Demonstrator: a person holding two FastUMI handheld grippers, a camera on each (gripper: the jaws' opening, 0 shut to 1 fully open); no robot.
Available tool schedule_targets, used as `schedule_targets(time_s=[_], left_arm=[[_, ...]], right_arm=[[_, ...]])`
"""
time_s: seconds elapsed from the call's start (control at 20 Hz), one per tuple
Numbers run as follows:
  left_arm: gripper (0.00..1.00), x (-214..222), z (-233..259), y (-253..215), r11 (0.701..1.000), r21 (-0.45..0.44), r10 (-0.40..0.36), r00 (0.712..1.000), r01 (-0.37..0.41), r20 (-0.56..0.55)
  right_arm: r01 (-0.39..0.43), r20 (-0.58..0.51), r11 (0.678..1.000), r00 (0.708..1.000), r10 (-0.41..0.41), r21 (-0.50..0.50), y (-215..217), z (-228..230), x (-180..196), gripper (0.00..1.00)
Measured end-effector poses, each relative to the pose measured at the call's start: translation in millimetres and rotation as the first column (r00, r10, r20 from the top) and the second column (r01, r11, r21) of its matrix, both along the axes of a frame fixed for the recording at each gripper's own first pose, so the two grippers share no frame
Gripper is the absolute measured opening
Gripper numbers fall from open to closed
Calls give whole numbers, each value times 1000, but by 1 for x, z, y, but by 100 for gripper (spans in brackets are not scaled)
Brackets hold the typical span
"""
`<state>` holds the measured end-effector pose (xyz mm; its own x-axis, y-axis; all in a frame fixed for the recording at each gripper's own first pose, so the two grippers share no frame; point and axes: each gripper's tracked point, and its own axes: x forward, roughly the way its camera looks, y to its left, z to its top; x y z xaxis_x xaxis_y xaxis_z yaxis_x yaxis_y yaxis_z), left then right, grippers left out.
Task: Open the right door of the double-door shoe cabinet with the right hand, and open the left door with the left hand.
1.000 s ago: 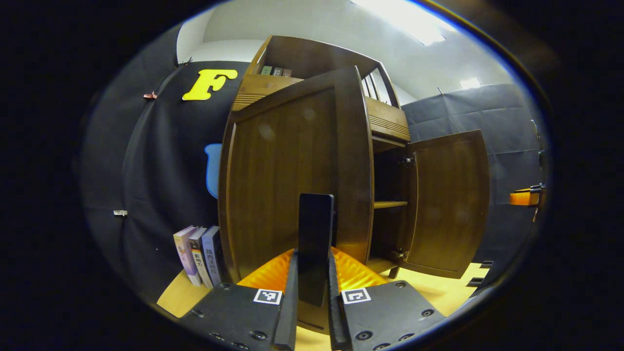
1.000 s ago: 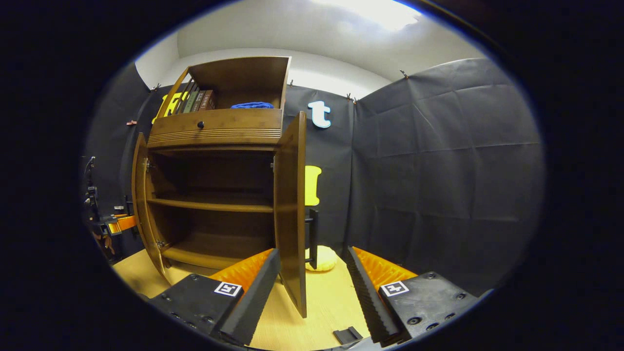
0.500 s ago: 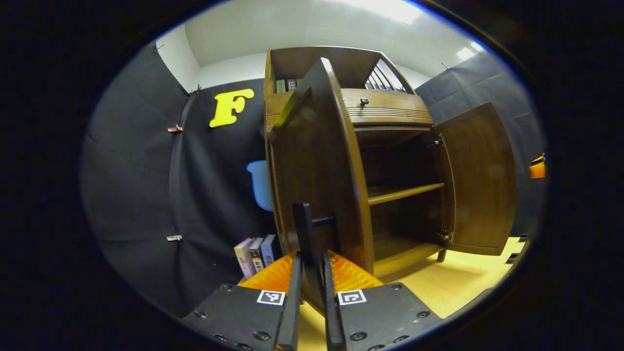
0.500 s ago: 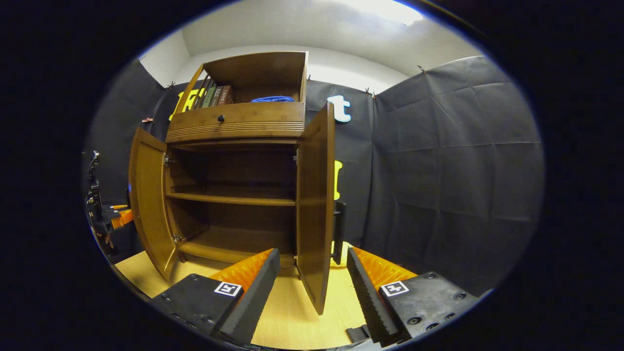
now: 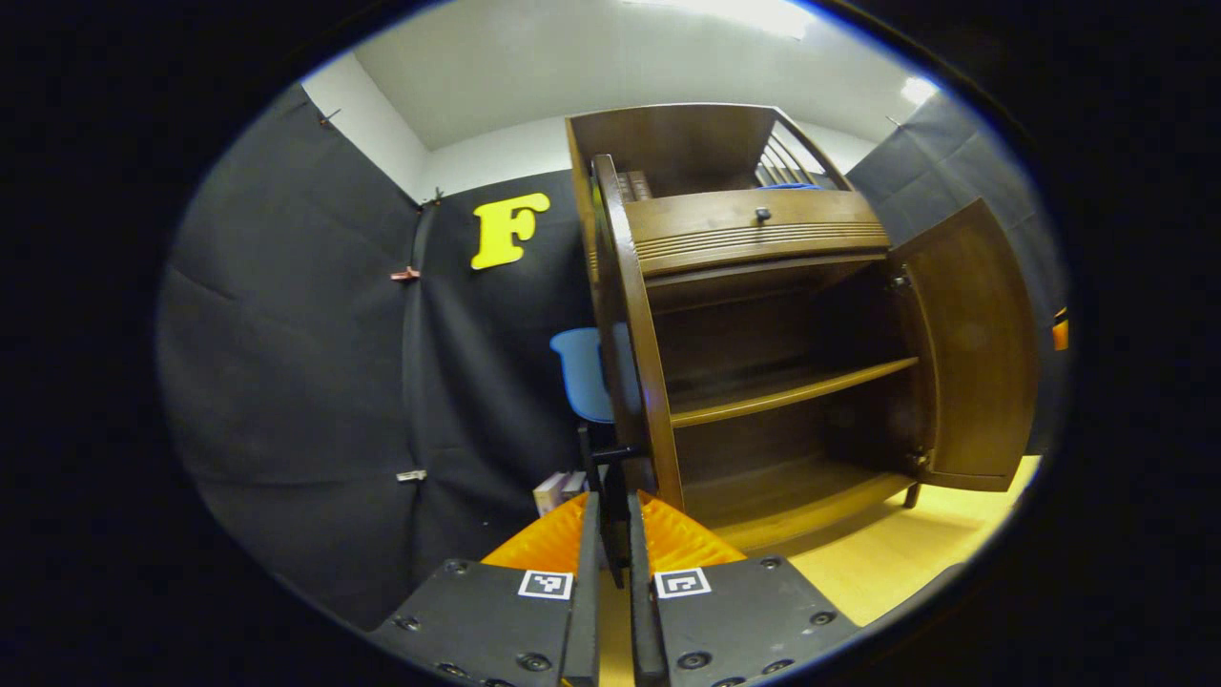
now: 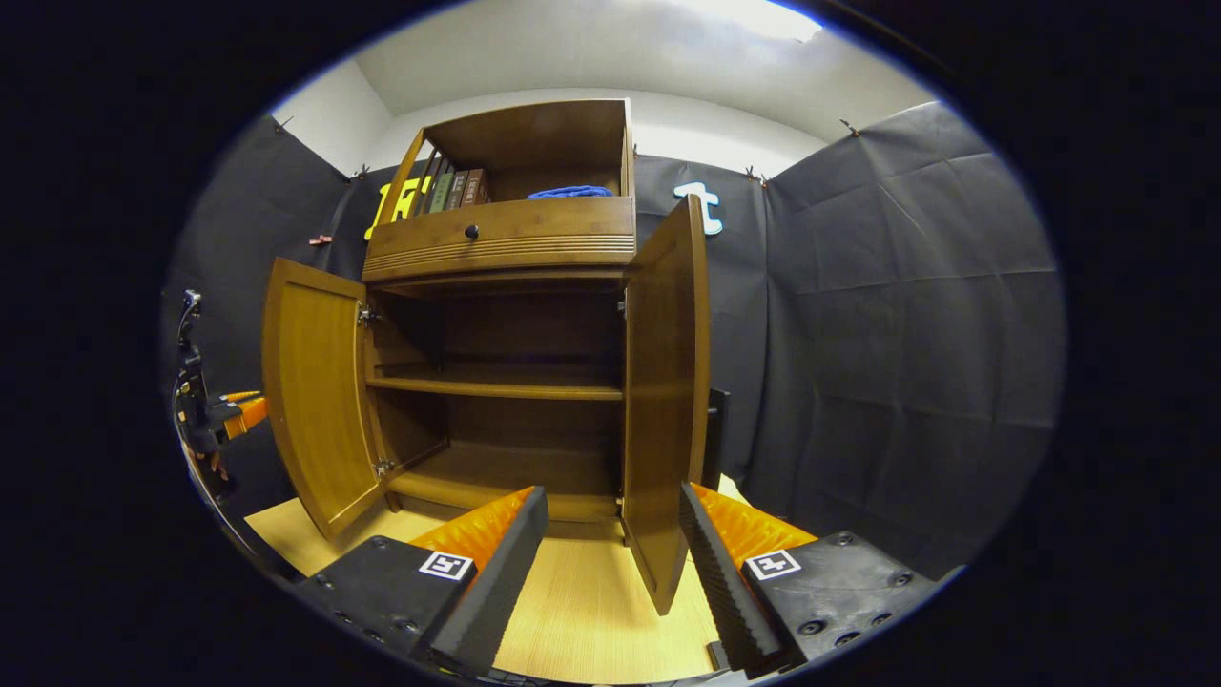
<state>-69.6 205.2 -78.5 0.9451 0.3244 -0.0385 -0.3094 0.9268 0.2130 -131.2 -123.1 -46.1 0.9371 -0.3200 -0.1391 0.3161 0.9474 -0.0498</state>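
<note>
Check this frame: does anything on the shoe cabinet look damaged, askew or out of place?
Nothing stands out. Both doors, left door and right door, hang open and straight; the left gripper grips the left door's handle, the right gripper is open.

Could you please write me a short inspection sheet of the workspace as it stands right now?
Surface: light wooden floor under the cabinet.
Job's things: shoe cabinet; left door and right door both swung wide open, shelves bare.
Clutter: books on the floor beside the cabinet; books and a blue cloth in the top compartment.
Grippers: left gripper clamped on the left door's black handle; right gripper open, holding nothing.
Cables: nothing seen.
Surroundings: black cloth walls, white ceiling.
</note>
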Motion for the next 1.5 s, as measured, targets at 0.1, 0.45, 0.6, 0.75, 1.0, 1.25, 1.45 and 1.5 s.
schedule_targets(time_s=[0.1, 0.45, 0.6, 0.75, 1.0, 1.25, 1.45, 1.5], left_arm=[[17, -7, -3, 2, 999, -33, 3, 1000, -3, -5], [17, -30, 17, -39, 995, -41, -94, 995, 95, 25], [17, -32, 31, -71, 981, -78, -173, 983, 177, 54], [36, -28, 38, -90, 969, -106, -217, 974, 223, 69], [82, -17, 44, -115, 957, -202, -192, 976, 209, 99], [94, -4, 50, -140, 977, -126, -164, 985, 170, 63], [92, 10, 68, -172, 951, -168, -244, 963, 260, 112], [90, 12, 73, -174, 947, -173, -253, 960, 272, 124]], right_arm=[[-19, -9, 1000, 1000, 19, 10, 4, -3, 2, 87], [-53, -2, 997, 999, 54, 47, 13, -5, 10, 88], [-84, -7, 993, 996, 85, 77, 27, -9, 19, 89], [-119, -5, 989, 993, 120, 82, 44, -7, 31, 90], [-180, 38, 982, 983, 179, 51, 85, -1, 54, 95], [-216, 74, 976, 974, 214, 20, 118, 13, 73, 99], [-190, 116, 982, 975, 188, -1, 130, 25, 83, 98], [-206, 133, 979, 970, 204, 4, 136, 32, 86, 100]])
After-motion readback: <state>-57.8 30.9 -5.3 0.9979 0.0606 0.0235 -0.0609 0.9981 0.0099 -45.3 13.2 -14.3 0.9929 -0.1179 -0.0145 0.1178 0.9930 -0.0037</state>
